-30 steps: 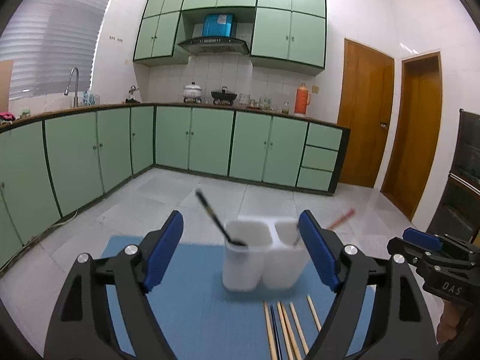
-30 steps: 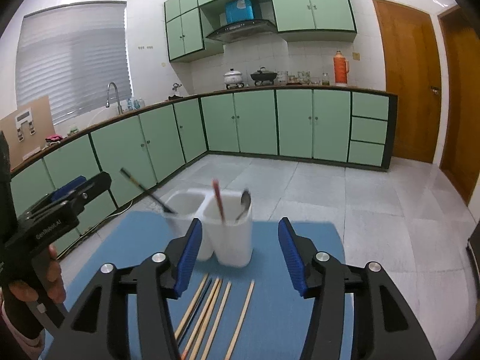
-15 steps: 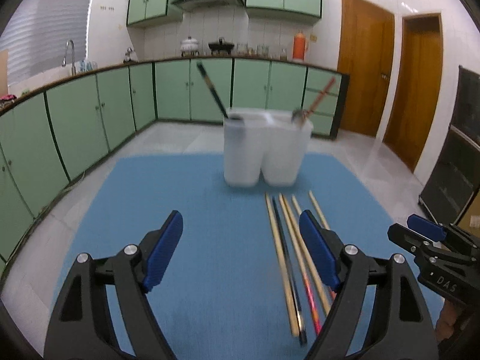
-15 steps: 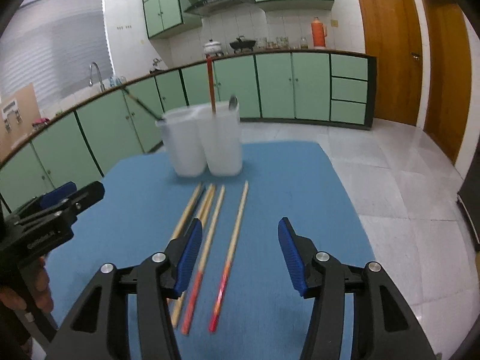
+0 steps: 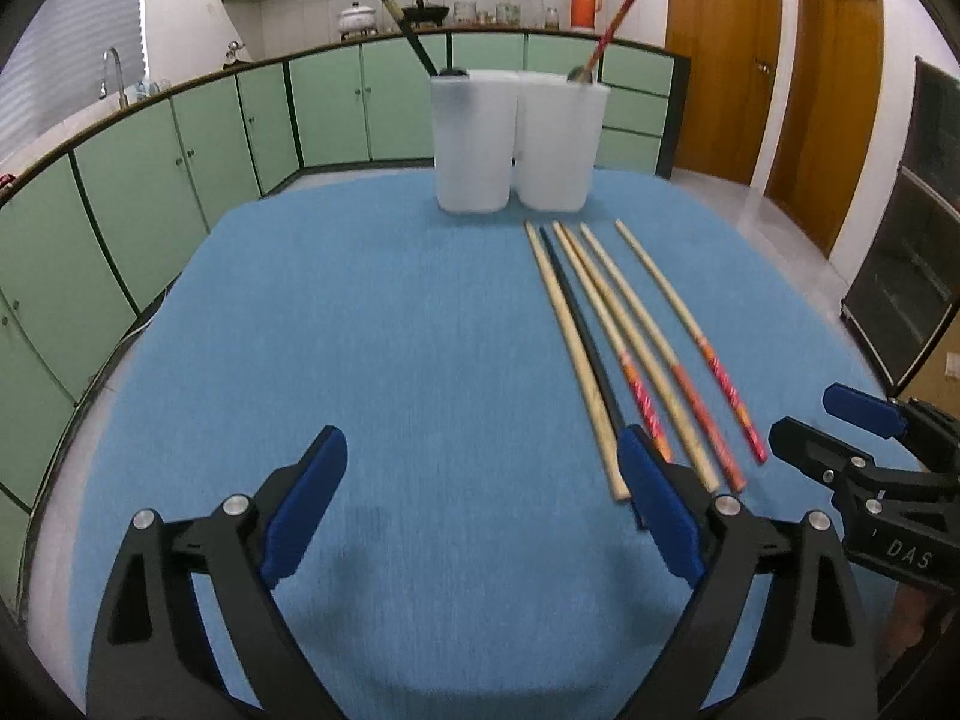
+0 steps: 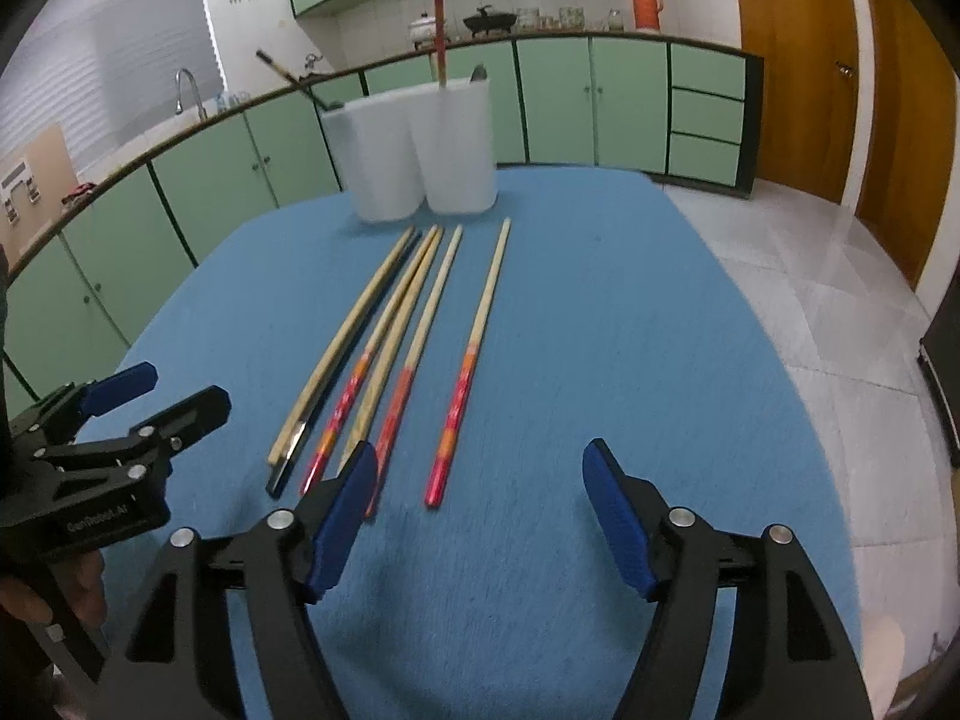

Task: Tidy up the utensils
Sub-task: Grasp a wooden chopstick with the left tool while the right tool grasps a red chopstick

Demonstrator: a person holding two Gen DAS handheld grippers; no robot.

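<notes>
A white two-compartment holder (image 5: 516, 138) (image 6: 420, 150) stands at the far end of the blue mat (image 5: 360, 330) (image 6: 600, 330). A dark-handled utensil leans in its left cup; a red chopstick and a spoon stand in the right one. Several chopsticks (image 5: 630, 336) (image 6: 384, 336) lie side by side before it, one (image 6: 474, 354) a little apart on the right. My left gripper (image 5: 480, 438) (image 6: 180, 387) hovers over the mat left of them, jaws opening and empty. My right gripper (image 6: 480, 450) (image 5: 816, 420) hovers at their near ends, jaws opening, pads touching nothing.
Green cabinets with a worktop run behind the table on the left and far side. Two wooden doors and a pale tiled floor lie to the right. A hand (image 6: 36, 606) grips the left tool's handle.
Both grippers have sunk toward the mat and tipped downward, so the chopsticks now fill the view. Both pairs of jaws stand wider than before.
</notes>
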